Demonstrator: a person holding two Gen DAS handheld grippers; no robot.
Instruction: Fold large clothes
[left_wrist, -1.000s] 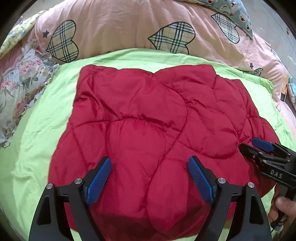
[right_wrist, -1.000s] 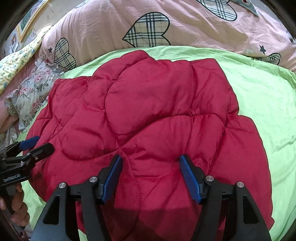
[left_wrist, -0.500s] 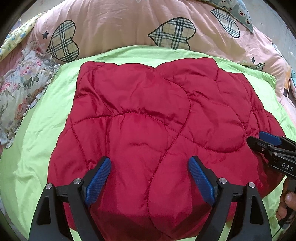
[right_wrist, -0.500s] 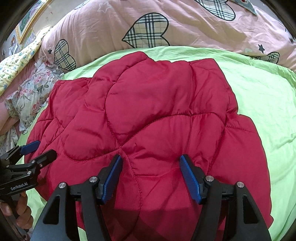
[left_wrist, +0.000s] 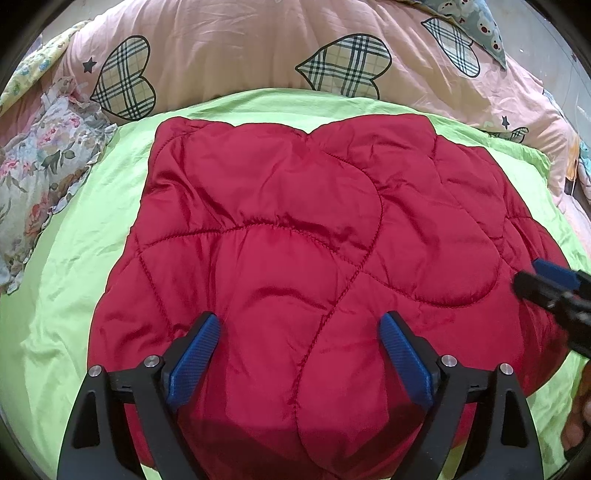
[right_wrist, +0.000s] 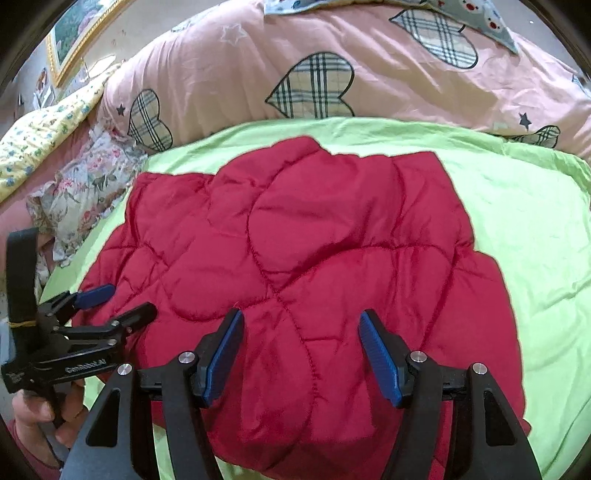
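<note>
A red quilted padded garment (left_wrist: 295, 221) lies spread flat on the lime-green sheet (left_wrist: 74, 277). My left gripper (left_wrist: 301, 319) hovers over its near edge. Its jaws are opening, with only the fabric's surface below them and nothing pinched. In the right wrist view the same garment (right_wrist: 314, 229) fills the middle, and my right gripper (right_wrist: 301, 315) hangs open above its near part, gripping nothing. The left gripper (right_wrist: 129, 300) shows there at the garment's left edge, held by a hand (right_wrist: 33, 410). The right gripper (left_wrist: 532, 273) pokes in at the right edge of the left wrist view.
A pink duvet with plaid hearts (left_wrist: 240, 48) is piled behind the garment. A floral pillow (left_wrist: 37, 166) lies at the far left, with a yellow flowered cloth (right_wrist: 40, 136) beyond it. Bare green sheet (right_wrist: 535, 229) spreads to the garment's right.
The left gripper's jaws have spread slightly wider. In the right wrist view the left gripper reaches further in over the garment's left edge. The garment lies as before.
</note>
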